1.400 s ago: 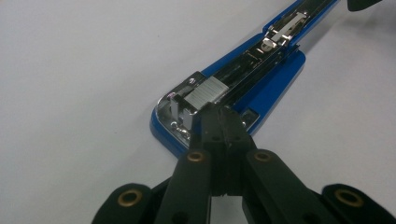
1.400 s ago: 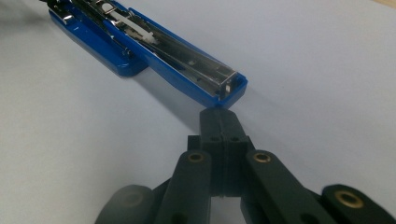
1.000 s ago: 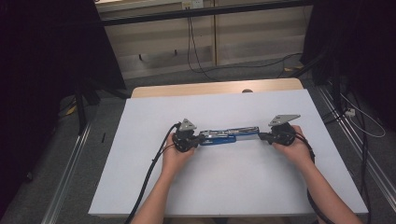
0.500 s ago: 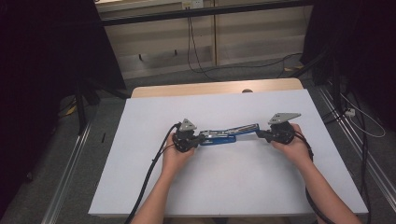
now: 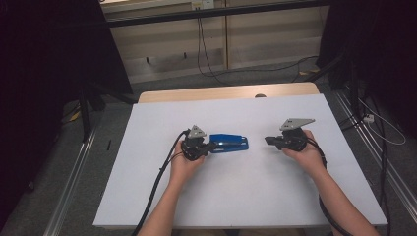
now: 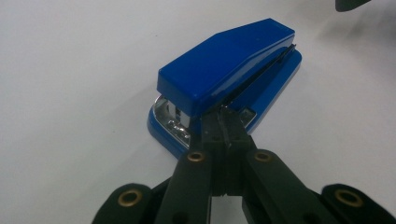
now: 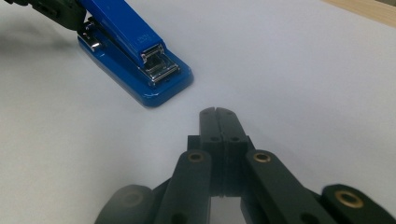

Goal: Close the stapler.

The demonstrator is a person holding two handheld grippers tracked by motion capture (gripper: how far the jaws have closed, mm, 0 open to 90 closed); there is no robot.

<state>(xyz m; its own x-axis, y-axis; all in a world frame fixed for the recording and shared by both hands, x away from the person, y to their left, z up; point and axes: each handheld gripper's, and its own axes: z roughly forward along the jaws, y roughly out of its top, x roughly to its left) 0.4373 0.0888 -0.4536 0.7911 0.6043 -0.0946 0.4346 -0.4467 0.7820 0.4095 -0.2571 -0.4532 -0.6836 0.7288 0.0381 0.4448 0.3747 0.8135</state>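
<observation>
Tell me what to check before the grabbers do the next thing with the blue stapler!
1. Stapler lies flat on the white table: ok.
2. Stapler lid is down, not swung open: ok.
3. Left gripper touches the stapler: ok, its shut jaws press at the rear end, though whether they pinch any part, cannot tell.
4. Right gripper is free of the stapler: ok, jaws shut, with bare table between them and the stapler's front end.
5. Cable from the left gripper lies away from the stapler: ok.
6. Staples loaded inside: cannot tell.
</observation>
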